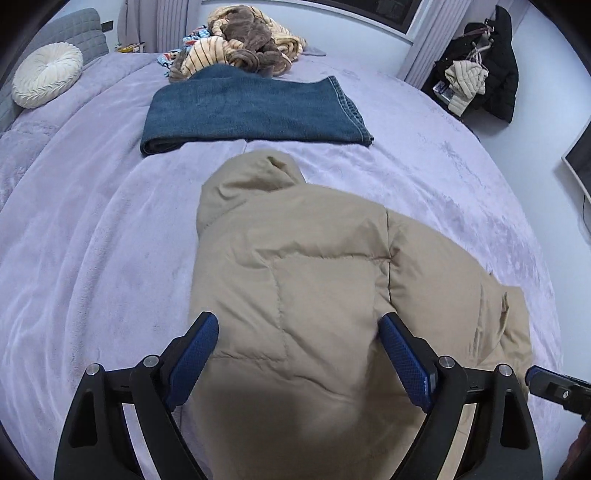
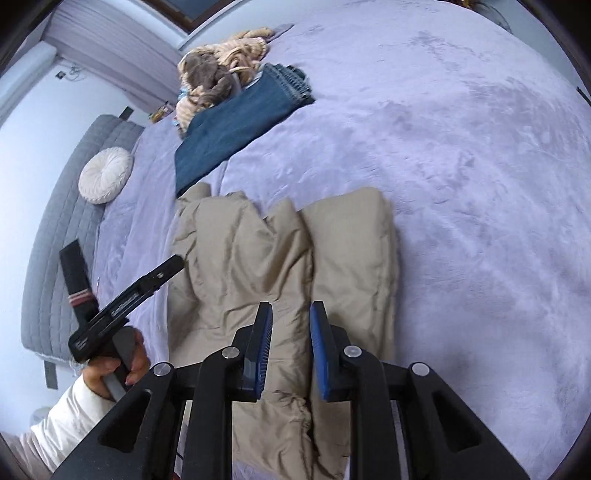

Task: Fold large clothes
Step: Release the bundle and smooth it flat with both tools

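While the beige puffer jacket (image 1: 314,295) lies on the bed (image 1: 92,240), the left claw (image 1: 299,332) stands wide apart over it; the right claw (image 2: 291,317) hangs narrowly apart, gripping nothing.

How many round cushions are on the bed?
1. The cushion lies at the head of the bed, against the grey headboard. Others may hide behind the clothes pile.

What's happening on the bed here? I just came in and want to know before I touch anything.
A person is folding a beige puffer jacket on the lilac bedspread with a gripper in each hand. The left gripper is open wide over the jacket; the right gripper is nearly closed above it, with nothing gripped. Folded jeans lie farther up, before a heap of unfolded clothes.
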A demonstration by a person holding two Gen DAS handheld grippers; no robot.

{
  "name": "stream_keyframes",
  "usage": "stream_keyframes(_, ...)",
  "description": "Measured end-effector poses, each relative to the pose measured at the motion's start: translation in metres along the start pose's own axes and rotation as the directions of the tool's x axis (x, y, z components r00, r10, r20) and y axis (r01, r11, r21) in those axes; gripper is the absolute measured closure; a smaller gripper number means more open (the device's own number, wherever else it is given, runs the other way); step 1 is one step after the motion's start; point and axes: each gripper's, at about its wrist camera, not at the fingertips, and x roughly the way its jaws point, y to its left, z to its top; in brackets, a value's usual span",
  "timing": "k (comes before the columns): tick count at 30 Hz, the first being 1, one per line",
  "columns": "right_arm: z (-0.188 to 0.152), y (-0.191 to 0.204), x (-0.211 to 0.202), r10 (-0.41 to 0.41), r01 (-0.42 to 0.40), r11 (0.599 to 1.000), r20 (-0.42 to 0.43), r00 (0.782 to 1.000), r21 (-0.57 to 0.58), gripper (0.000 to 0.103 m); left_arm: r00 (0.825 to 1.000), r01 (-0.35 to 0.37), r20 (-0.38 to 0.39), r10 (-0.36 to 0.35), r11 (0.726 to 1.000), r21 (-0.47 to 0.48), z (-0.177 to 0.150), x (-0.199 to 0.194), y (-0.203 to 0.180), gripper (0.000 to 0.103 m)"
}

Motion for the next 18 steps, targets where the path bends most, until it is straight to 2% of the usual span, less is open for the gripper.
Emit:
stream_keyframes(2,-0.004,0.01,0.02,-0.051,0.05,0.998,-0.025,0.998,-0.044,0.08,0.999,-0.051,0.012,0.05,0.997,0.05,-0.008,0.007,-0.016,0.012)
stream_keyframes(4,-0.01,0.008,0.043,-0.148,0.144,0.986,-0.048,0.988,-0.084,0.081,0.997,-0.076,0.016,0.075,0.995,0.071,-0.012,0.011,-0.025,0.012)
stream_keyframes(7,-0.02,-0.014,0.056,-0.196,0.192,0.98,-0.076,0.978,-0.055,0.085,0.997,-0.078,0.014,0.077,0.993,0.084,-0.015,0.015,-0.032,0.012)
stream_keyframes(11,-0.02,-0.037,0.065,-0.152,0.155,0.988,-0.097,0.984,0.017,0.085,0.996,-0.085,-0.004,0.086,0.991,0.104,-0.015,0.01,-0.035,0.012)
stream_keyframes(18,-0.022,-0.03,0.053,-0.172,0.172,0.985,-0.097,0.98,-0.008,0.085,0.994,-0.087,-0.06,0.092,0.993,0.085,-0.025,-0.016,-0.025,0.012)
